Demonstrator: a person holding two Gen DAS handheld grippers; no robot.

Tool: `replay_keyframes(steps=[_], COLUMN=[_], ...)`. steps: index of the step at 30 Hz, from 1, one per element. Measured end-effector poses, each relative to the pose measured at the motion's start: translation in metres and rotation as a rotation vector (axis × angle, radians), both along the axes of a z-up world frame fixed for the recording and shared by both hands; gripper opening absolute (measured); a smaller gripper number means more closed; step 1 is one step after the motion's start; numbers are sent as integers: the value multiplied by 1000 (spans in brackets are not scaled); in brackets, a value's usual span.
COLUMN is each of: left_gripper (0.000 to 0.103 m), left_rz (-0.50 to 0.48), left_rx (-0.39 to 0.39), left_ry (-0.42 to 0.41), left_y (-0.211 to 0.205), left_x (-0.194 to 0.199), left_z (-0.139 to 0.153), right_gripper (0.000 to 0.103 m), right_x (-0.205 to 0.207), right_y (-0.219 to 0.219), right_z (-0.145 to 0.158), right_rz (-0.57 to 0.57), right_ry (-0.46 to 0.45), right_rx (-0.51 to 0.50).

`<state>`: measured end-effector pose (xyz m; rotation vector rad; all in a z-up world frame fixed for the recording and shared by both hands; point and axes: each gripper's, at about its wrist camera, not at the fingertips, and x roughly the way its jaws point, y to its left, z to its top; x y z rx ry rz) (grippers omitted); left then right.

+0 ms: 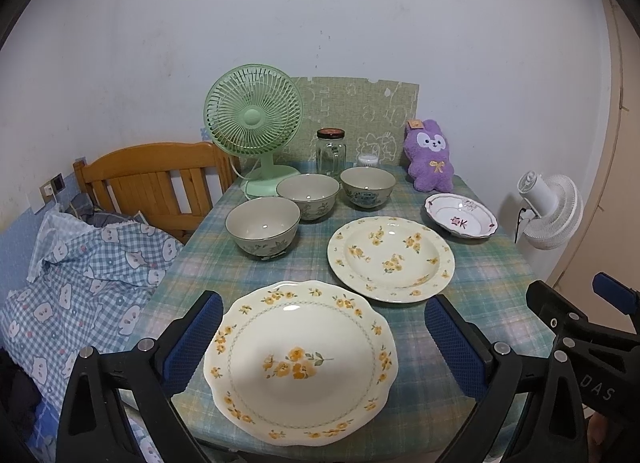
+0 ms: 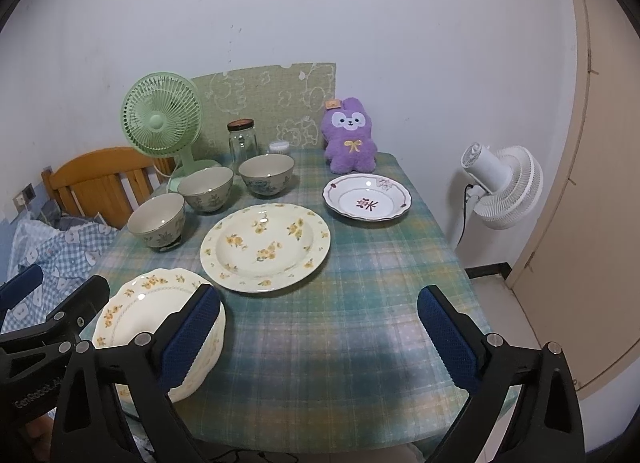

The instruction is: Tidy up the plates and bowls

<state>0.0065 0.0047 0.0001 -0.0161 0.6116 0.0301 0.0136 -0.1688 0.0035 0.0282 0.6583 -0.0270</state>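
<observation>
Scalloped plate [image 1: 300, 363] with yellow flowers is seen at the near counter [image 2: 340, 343] edge, round floral plate [image 1: 391, 259] just behind it, small white plate [image 1: 461, 216] with red mark further back right, all apart from one another. Three bowls [image 1: 263, 227] are lined diagonally at back left, near one another, in front of green fan [image 1: 253, 121], glass jar [image 1: 331, 151] and purple plush [image 1: 430, 155]. Left gripper [image 1: 322, 337] is held above the scalloped plate, jaws spread wide with nothing gripped; right gripper [image 2: 320, 333] is held over bare cloth beside that plate, jaws likewise wide and empty.
</observation>
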Motion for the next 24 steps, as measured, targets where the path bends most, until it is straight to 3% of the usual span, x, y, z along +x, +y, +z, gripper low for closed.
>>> replay_keyframes(steps=[7,24], left_gripper=[100,89], left_rz=[11,15], left_rx=[21,29], left_ry=[8,103], left_y=[8,57], left_x=[10,56], left_z=[4,-25], right_gripper=[99,97], right_x=[10,52], right_y=[8,70], right_z=[1,-20], right_rz=[10,23], right_ry=[28,103], right_rx=[13,9])
